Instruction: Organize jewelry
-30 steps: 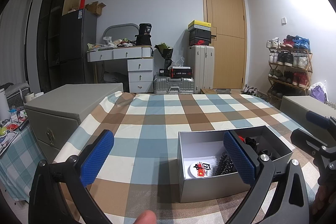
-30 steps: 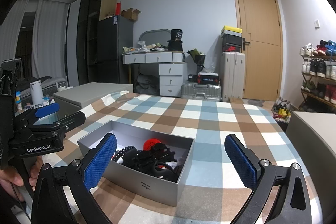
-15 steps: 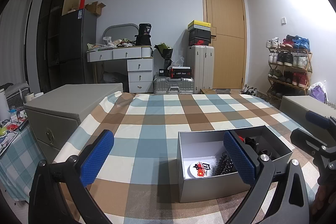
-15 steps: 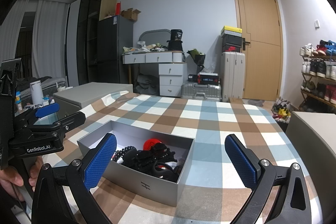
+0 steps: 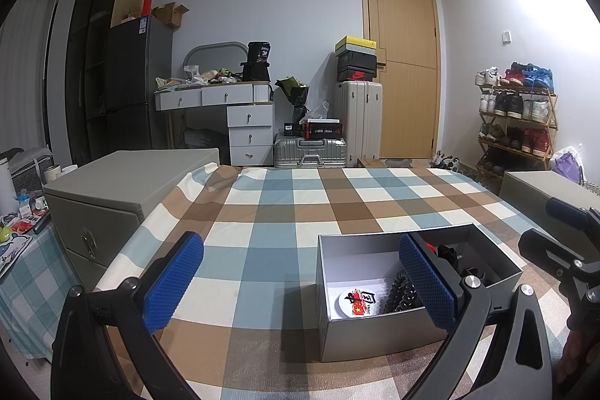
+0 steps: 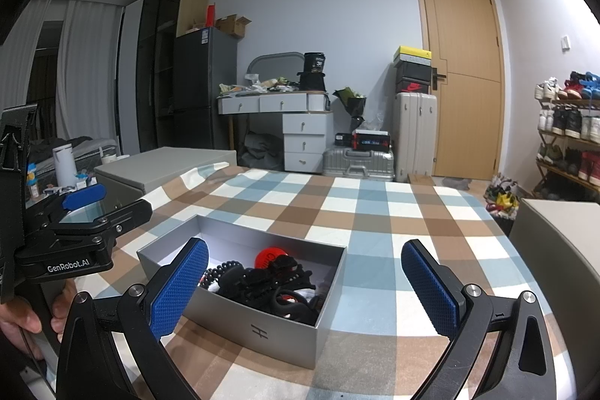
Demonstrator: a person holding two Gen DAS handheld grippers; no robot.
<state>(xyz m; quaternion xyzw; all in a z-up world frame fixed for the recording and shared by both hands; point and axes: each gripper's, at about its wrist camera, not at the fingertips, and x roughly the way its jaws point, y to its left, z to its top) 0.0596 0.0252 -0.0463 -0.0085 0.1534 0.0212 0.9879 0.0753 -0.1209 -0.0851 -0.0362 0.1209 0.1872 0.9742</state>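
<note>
Left-wrist view has the left gripper (image 5: 300, 283) spread wide with nothing between its blue pads, hovering over the checked cloth (image 5: 285, 212); its right finger crosses the open grey box (image 5: 375, 336) at near right, hiding part of the contents. Only this view shows a white round badge (image 5: 359, 302) on the box floor beside black beads (image 5: 403, 293). Right-wrist view has the right gripper (image 6: 305, 283) equally wide and empty, box (image 6: 262, 325) at near left, and shows the tangled black jewelry (image 6: 270, 283) and a red piece (image 6: 268, 257) fully. Grey storage boxes (image 5: 123, 190) flank the cloth.
</note>
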